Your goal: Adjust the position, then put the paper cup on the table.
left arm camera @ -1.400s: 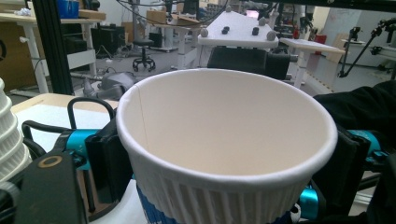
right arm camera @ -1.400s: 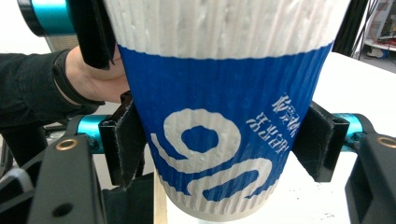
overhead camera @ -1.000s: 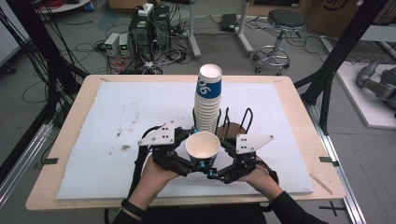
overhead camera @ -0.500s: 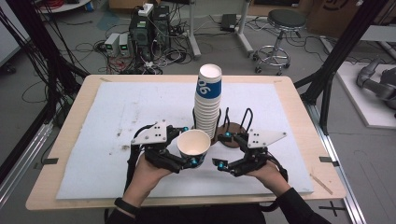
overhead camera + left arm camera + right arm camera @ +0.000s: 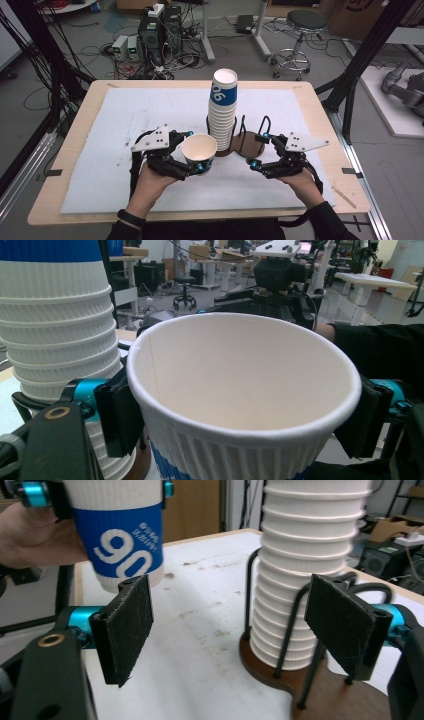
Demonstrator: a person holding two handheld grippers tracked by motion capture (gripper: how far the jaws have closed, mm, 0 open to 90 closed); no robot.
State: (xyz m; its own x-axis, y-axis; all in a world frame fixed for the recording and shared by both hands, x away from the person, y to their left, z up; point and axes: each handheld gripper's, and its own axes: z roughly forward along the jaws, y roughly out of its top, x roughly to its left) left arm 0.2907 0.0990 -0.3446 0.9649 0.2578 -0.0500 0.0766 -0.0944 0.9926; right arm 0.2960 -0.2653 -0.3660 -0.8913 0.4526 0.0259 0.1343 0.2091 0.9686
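While my left gripper (image 5: 199,156) holds the single white ribbed paper cup with the blue printed band (image 5: 199,152) clamped by its sides just under the rim, upright and lifted off the table, the step in hand looks to me like carrying this cup clear of the tall stack of matching paper cups (image 5: 223,112) and setting it down on its own. To do that well I judge I should keep the cup level, squeeze no harder than now so the thin wall does not buckle, and lower it straight onto a bare patch of the white mat (image 5: 125,120) before letting go.

My right gripper (image 5: 261,149) holds nothing: its jaws have just been opening, and they stand apart with only table between them, pads (image 5: 127,625) bare, beside the stack.

The stack sits in a dark round wooden holder with black wire uprights (image 5: 248,142), just beside my held cup on its right; that is the nearest thing to knock. Well behind the wooden table (image 5: 320,105) are a round stool (image 5: 300,22) and cabled electronics (image 5: 155,32) on the floor.
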